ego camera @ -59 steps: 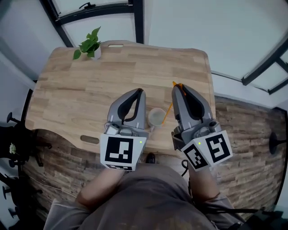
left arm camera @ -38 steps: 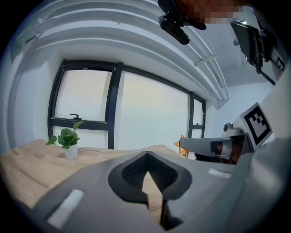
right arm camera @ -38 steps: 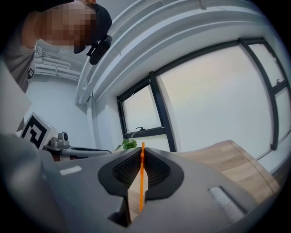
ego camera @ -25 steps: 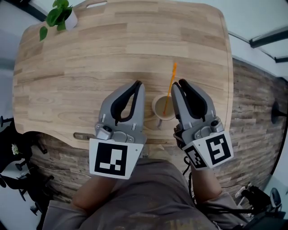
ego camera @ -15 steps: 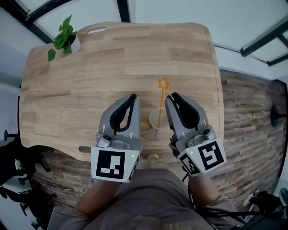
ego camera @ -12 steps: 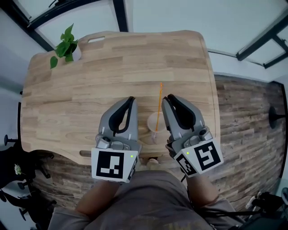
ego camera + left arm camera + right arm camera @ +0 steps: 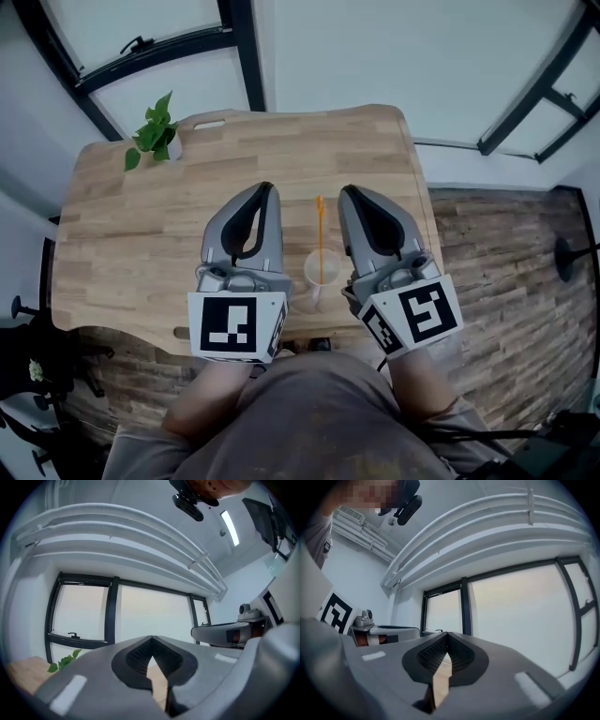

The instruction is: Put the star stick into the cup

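In the head view a pale cup (image 7: 322, 269) stands on the wooden table (image 7: 150, 225) near its front edge, between my two grippers. The thin orange star stick (image 7: 320, 234) stands in the cup, its star end up and seen edge-on. My left gripper (image 7: 265, 187) is just left of the cup and my right gripper (image 7: 343, 189) just right of it, neither touching the stick. Both are shut with nothing between their jaws. In the left gripper view the left gripper (image 7: 151, 638) points up at windows, as does the right gripper (image 7: 447, 633) in the right gripper view.
A small potted plant (image 7: 155, 136) stands at the table's far left corner, by a handle slot (image 7: 208, 124) in the back edge. Beyond the table are a white wall and dark window frames. Wood-pattern floor (image 7: 497, 253) lies to the right.
The stick's top was at my right gripper's tip 2.4 s ago; it has since stood free in the cup. The stick appears more upright now. The head view has tilted up.
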The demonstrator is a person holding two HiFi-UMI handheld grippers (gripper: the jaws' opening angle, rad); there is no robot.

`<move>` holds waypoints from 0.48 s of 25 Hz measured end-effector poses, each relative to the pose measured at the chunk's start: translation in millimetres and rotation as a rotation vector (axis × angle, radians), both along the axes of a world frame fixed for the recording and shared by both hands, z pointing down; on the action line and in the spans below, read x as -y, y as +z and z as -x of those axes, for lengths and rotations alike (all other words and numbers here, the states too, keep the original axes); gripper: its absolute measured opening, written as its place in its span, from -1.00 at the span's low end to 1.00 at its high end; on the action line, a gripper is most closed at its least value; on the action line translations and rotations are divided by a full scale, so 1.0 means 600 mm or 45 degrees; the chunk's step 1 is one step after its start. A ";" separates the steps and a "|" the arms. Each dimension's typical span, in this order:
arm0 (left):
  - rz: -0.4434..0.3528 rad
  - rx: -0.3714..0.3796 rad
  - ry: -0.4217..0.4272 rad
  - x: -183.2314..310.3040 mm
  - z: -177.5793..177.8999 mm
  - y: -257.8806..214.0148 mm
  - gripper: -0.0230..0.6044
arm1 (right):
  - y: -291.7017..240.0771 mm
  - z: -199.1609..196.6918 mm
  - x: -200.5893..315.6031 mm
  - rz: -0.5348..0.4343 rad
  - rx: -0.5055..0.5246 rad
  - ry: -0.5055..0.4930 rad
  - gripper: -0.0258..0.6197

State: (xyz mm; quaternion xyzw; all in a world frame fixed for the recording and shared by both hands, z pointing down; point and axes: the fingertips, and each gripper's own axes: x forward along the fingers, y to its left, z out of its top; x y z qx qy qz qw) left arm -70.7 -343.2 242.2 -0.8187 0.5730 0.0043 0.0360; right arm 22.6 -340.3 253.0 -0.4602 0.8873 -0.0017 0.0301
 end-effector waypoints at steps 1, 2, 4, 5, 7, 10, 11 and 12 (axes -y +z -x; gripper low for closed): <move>-0.007 0.001 0.000 -0.003 -0.001 -0.004 -0.93 | -0.007 0.000 -0.002 -0.014 -0.006 0.002 -0.85; -0.010 0.004 0.002 -0.005 -0.003 -0.007 -0.93 | -0.012 0.001 -0.004 -0.027 -0.013 0.003 -0.85; -0.014 0.008 0.008 -0.011 -0.007 -0.011 -0.93 | -0.020 0.002 -0.008 -0.044 -0.024 0.007 -0.85; -0.017 0.009 0.012 -0.013 -0.008 -0.013 -0.93 | -0.022 0.002 -0.009 -0.049 -0.027 0.009 -0.85; -0.023 0.012 0.018 -0.017 -0.011 -0.016 -0.93 | -0.026 0.003 -0.011 -0.056 -0.032 0.012 -0.85; -0.024 0.014 0.023 -0.023 -0.014 -0.017 -0.93 | -0.028 0.001 -0.017 -0.065 -0.044 0.023 -0.85; -0.022 0.014 0.025 -0.024 -0.015 -0.016 -0.93 | -0.028 0.001 -0.018 -0.067 -0.047 0.029 -0.85; -0.020 0.015 0.026 -0.026 -0.016 -0.016 -0.93 | -0.028 0.000 -0.019 -0.067 -0.049 0.033 -0.85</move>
